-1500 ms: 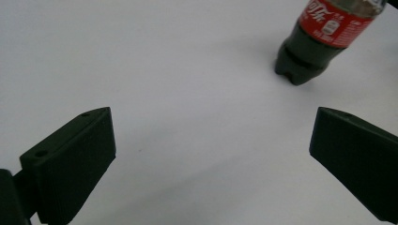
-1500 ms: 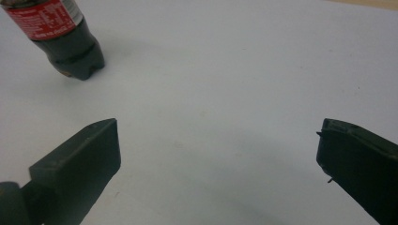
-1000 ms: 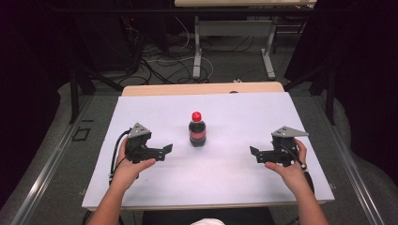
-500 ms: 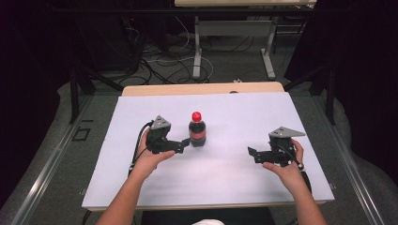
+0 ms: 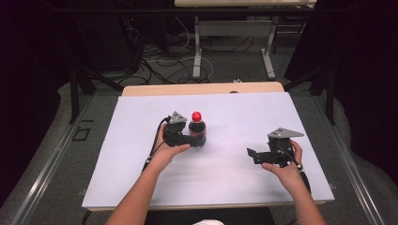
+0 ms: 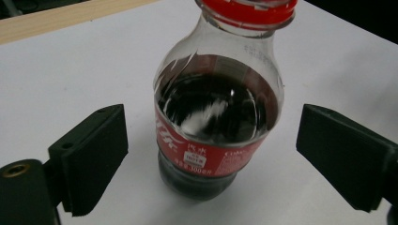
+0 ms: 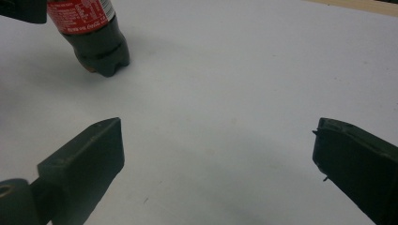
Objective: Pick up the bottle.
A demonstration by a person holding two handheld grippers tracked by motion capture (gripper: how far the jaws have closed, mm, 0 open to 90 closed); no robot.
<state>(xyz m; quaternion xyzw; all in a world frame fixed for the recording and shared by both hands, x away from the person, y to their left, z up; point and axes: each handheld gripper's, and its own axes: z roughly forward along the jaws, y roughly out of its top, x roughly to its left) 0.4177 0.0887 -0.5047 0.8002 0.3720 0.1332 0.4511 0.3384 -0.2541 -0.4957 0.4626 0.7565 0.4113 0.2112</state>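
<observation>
- A small cola bottle [image 5: 197, 127] is being shown upright on the white table [image 5: 225, 178], a little left of its middle and toward the far side.
- The bottle is being seen as clear plastic with a red cap [image 5: 196, 115], a red label [image 6: 206, 149] round its lower body, and dark liquid reaching up to the shoulder; the neck above is being left clear.
- In the left gripper view the bottle [image 6: 217, 101] is being framed between the two black jaws, with a gap of table visible on each side, so nothing is being touched.
- The left gripper [image 5: 199, 139] is being held wide open around the bottle's lower half by the left hand [image 5: 167, 152].
- The right gripper [image 5: 250, 155] is being held well apart from the bottle, near the table's right side, by the right hand [image 5: 285, 166]; its jaws are being kept spread wide over bare table.
- In the left gripper view the cap's top is being cut off by the upper edge, and the small print on the label is too fine to be read.
- In the right gripper view the bottle [image 7: 94, 37] is being cropped at the top left corner, with just label and lobed base left visible.
- From the high view the bottle's base is being partly hidden behind the left gripper.
</observation>
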